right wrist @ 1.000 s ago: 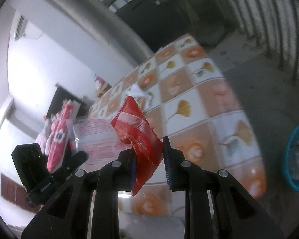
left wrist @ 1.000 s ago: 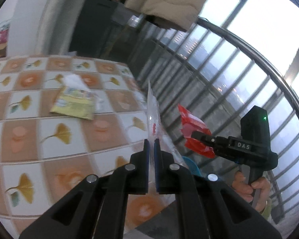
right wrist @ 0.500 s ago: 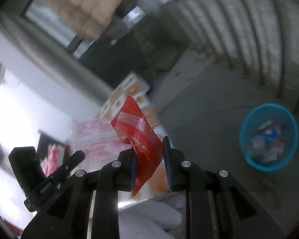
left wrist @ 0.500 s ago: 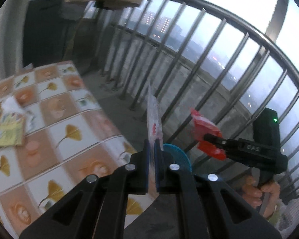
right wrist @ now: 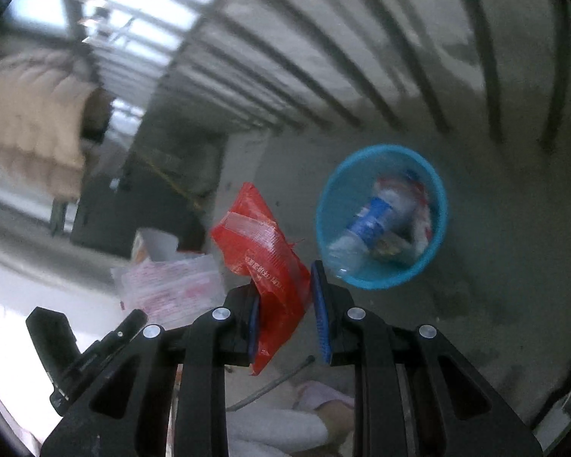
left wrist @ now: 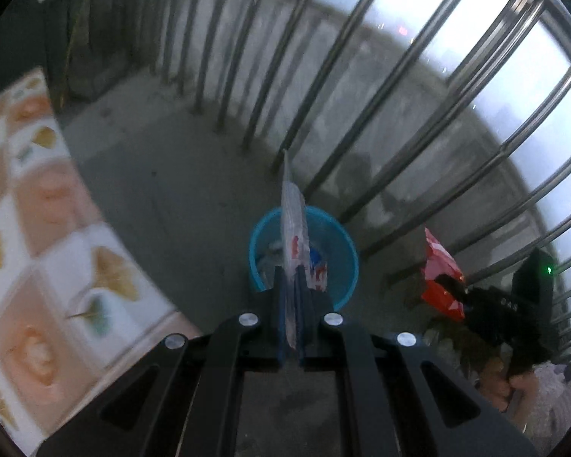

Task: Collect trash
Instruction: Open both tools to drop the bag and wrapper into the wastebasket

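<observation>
My left gripper (left wrist: 293,278) is shut on a thin clear plastic wrapper (left wrist: 294,221) with red print, held edge-on above a blue trash bin (left wrist: 338,243) on the floor. My right gripper (right wrist: 285,293) is shut on a red snack wrapper (right wrist: 262,240), which also shows in the left wrist view (left wrist: 439,266), to the right of the bin. In the right wrist view the bin (right wrist: 436,228) lies ahead and to the right, with a plastic bottle (right wrist: 365,224) and other trash inside. The left gripper's wrapper (right wrist: 171,285) shows at lower left there.
A table with an orange leaf-pattern cloth (left wrist: 38,266) stands to the left. A metal balcony railing (left wrist: 399,76) runs behind the bin. The floor (left wrist: 171,190) is grey concrete. A beige jacket (right wrist: 30,122) hangs at the far left.
Both grippers have swung away from the table toward the blue bin, each still holding its wrapper. The bin now lies right under the left gripper and closer to the right one.
</observation>
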Action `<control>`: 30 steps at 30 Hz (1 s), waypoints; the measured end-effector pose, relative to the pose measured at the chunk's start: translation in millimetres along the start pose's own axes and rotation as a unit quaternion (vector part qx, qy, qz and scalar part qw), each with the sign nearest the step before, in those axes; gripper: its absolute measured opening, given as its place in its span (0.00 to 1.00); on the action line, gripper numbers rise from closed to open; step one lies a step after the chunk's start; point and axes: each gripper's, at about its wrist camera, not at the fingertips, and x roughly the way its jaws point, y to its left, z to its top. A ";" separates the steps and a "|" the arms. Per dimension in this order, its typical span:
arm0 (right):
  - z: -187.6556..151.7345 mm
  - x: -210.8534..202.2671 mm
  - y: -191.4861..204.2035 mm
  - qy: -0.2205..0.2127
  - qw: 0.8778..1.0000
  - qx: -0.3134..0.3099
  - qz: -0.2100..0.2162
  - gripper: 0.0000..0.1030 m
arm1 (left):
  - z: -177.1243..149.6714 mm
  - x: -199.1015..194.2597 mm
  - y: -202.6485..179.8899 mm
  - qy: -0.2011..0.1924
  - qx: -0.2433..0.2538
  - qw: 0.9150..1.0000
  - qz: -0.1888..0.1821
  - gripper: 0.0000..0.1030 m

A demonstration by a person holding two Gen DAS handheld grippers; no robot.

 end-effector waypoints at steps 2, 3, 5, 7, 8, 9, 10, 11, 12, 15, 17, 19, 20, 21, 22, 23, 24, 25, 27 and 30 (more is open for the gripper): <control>3.5 7.0 -14.3 0.005 1.000 0.019 -0.002 0.22 | 4.5 21.8 -6.2 0.017 -0.004 1.000 0.004 0.04; 4.9 13.5 -22.0 0.007 0.999 0.032 -0.005 0.23 | 6.5 34.4 -9.3 0.026 -0.007 1.000 0.005 0.04; 6.0 29.9 -36.8 0.018 0.998 0.065 -0.001 0.23 | 9.5 52.2 -12.9 0.038 -0.010 0.999 0.009 0.04; 8.3 46.4 -54.4 0.029 0.994 0.105 -0.001 0.25 | 11.5 68.7 -17.0 0.044 -0.010 0.999 0.013 0.04; 9.0 52.5 -59.2 0.032 0.993 0.118 0.000 0.26 | 12.0 73.8 -19.6 0.046 -0.009 0.999 0.014 0.04; 9.9 60.5 -64.2 0.034 0.990 0.134 0.000 0.29 | 13.1 80.8 -21.0 0.049 -0.008 0.999 0.017 0.04; 10.8 71.2 -71.0 0.036 0.988 0.153 -0.001 0.31 | 14.8 85.5 -22.2 0.050 -0.008 0.999 0.017 0.04; 12.0 82.0 -78.1 0.038 0.984 0.174 0.002 0.32 | 16.5 89.9 -23.0 0.050 -0.007 0.999 0.019 0.04; 12.9 86.5 -82.2 0.037 0.981 0.190 0.005 0.38 | 18.3 93.8 -22.8 0.049 -0.006 0.999 0.022 0.04; 18.4 116.7 -97.3 0.039 0.972 0.231 0.013 0.60 | 21.6 98.6 -19.2 0.049 -0.013 0.999 0.020 0.04; 21.7 138.0 -110.9 0.041 0.967 0.250 0.008 0.64 | 23.2 102.7 -17.2 0.049 -0.018 0.998 0.019 0.04; 21.9 149.7 -121.8 0.052 0.962 0.270 0.007 0.68 | 24.8 106.9 -15.2 0.053 -0.021 0.998 0.016 0.04; 21.6 153.0 -125.4 0.058 0.959 0.278 0.003 0.69 | 25.4 107.4 -15.2 0.054 -0.021 0.998 0.013 0.04; 21.6 153.6 -127.3 0.062 0.957 0.282 0.000 0.70 | 24.9 107.3 -14.7 0.054 -0.020 0.998 0.011 0.04; 22.4 151.3 -127.7 0.062 0.958 0.280 -0.001 0.70 | 25.0 108.7 -16.1 0.054 -0.016 0.998 0.006 0.04; 23.9 146.4 -126.7 0.057 0.960 0.273 -0.002 0.70 | 26.3 110.8 -17.0 0.055 -0.013 0.998 0.003 0.04; 25.1 141.0 -125.1 0.051 0.963 0.264 -0.003 0.72 | 27.5 113.2 -19.0 0.054 -0.008 0.998 0.000 0.04; 26.3 134.8 -124.5 0.044 0.967 0.251 -0.007 0.72 | 28.5 116.3 -21.8 0.055 -0.004 0.998 -0.004 0.04; 28.1 123.0 -124.7 0.035 0.971 0.234 -0.012 0.72 | 29.3 123.1 -29.5 0.058 0.008 0.998 -0.008 0.04; 27.5 100.6 -126.0 0.020 0.977 0.210 -0.024 0.73 | 29.3 135.5 -44.3 0.059 0.031 0.998 -0.006 0.04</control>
